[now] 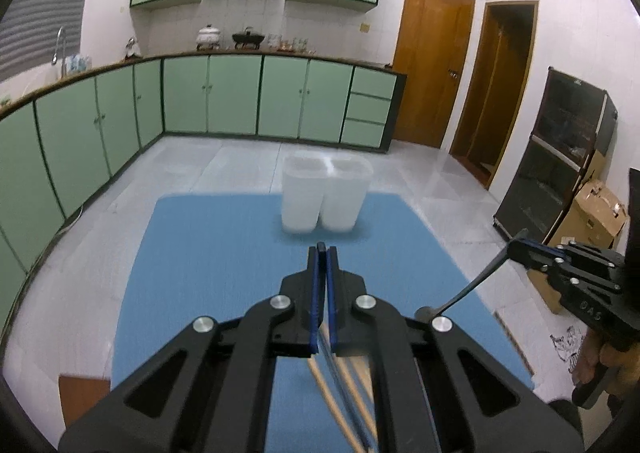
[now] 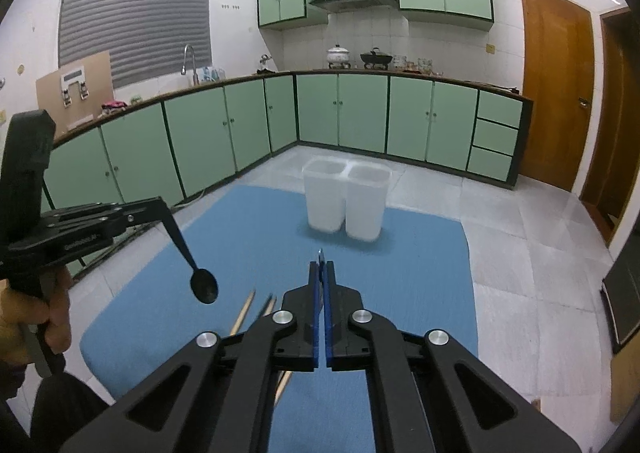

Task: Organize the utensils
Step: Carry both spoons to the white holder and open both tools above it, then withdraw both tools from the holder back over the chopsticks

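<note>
A white two-compartment holder (image 1: 325, 195) stands at the far edge of the blue mat (image 1: 208, 265); it also shows in the right wrist view (image 2: 346, 199). Both grippers are raised above the mat, and each holds a black spoon by the handle with the bowl hanging down. The other camera shows each spoon: the left gripper (image 2: 162, 207) with its spoon (image 2: 204, 285), and the right gripper (image 1: 516, 247) with its spoon (image 1: 464, 293). In its own view each gripper, left (image 1: 322, 251) and right (image 2: 320, 259), has its jaws closed. Wooden chopsticks (image 1: 340, 397) lie on the mat under the grippers, also in the right wrist view (image 2: 244, 313).
The mat lies on a grey tiled floor (image 2: 520, 237). Green kitchen cabinets (image 1: 224, 93) run along the back and left. A black cabinet (image 1: 560, 157) and cardboard boxes (image 1: 596, 209) stand at the right. Wooden doors (image 2: 556, 85) are at the far right.
</note>
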`<state>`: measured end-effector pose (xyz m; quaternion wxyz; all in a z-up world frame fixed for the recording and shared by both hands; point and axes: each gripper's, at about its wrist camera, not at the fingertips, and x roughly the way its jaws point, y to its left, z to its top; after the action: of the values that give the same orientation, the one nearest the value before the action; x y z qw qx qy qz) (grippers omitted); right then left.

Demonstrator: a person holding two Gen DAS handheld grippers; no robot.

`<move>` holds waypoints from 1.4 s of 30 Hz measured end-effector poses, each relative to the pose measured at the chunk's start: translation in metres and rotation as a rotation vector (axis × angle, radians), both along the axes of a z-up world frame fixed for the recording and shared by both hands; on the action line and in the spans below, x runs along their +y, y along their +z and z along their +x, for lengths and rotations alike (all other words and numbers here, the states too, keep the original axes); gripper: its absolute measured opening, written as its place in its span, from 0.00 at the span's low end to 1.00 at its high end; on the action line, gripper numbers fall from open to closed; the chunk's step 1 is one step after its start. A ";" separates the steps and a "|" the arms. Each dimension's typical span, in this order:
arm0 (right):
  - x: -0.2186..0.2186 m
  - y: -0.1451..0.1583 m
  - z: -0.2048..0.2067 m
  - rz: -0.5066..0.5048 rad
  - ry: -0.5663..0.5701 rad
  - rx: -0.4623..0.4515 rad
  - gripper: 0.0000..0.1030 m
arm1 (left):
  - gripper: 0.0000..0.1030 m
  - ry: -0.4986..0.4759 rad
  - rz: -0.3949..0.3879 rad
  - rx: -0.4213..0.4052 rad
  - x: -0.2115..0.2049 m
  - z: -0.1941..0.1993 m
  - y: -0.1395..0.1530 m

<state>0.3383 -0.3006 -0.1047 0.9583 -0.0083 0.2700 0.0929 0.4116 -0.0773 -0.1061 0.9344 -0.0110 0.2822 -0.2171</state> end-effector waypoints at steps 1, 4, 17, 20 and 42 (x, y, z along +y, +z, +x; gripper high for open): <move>-0.001 0.005 0.010 -0.006 0.000 -0.009 0.02 | 0.03 -0.004 0.000 -0.017 -0.005 0.011 0.009; -0.006 0.029 0.053 -0.008 -0.010 -0.031 0.02 | 0.03 -0.013 -0.007 -0.061 -0.020 0.044 0.031; -0.014 0.037 0.227 -0.090 -0.087 -0.046 0.02 | 0.03 0.027 -0.031 -0.142 -0.082 0.189 0.058; -0.017 0.017 0.251 -0.101 -0.095 -0.012 0.02 | 0.03 0.030 0.012 -0.123 -0.094 0.209 0.037; -0.028 0.008 0.047 -0.020 -0.118 -0.149 0.42 | 0.78 0.104 0.032 -0.163 0.012 0.046 0.029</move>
<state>0.3848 -0.3290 -0.0962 0.9795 -0.0088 0.1988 0.0325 0.4580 -0.0650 -0.0767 0.9644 0.0071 0.2075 -0.1638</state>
